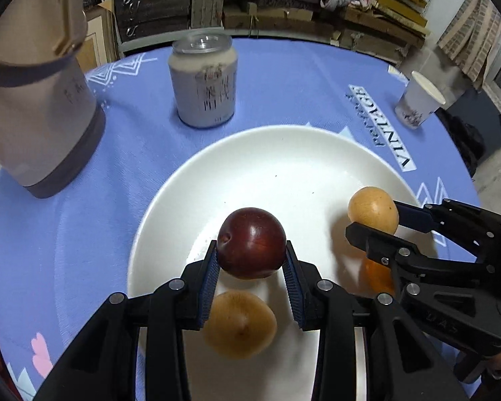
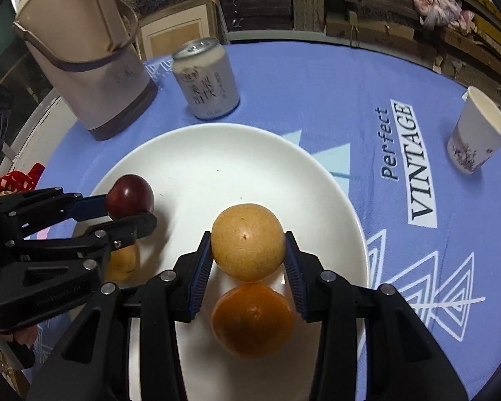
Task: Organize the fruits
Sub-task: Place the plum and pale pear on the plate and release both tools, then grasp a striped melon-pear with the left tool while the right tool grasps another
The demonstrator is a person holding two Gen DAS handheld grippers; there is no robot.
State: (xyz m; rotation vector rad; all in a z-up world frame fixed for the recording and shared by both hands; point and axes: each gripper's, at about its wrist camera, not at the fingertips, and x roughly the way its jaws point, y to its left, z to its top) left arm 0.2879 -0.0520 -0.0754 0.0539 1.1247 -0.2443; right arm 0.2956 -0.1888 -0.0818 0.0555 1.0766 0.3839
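My left gripper (image 1: 251,250) is shut on a dark red plum (image 1: 251,242) above the white plate (image 1: 284,153). Below it a tan pear-like fruit (image 1: 239,324) lies on the plate. My right gripper (image 2: 248,247) is shut on a second tan round fruit (image 2: 248,242) above the plate (image 2: 217,153), with an orange (image 2: 252,320) lying on the plate beneath it. In the left wrist view the right gripper (image 1: 374,219) holds its tan fruit (image 1: 372,209) at the plate's right side. In the right wrist view the left gripper (image 2: 130,205) holds the plum (image 2: 129,196) at the left.
On the blue tablecloth (image 1: 284,77) behind the plate stand a drink can (image 1: 203,78), a beige thermos jug (image 1: 33,100) at the left and a paper cup (image 1: 419,100) at the far right. Cluttered shelves lie beyond the table.
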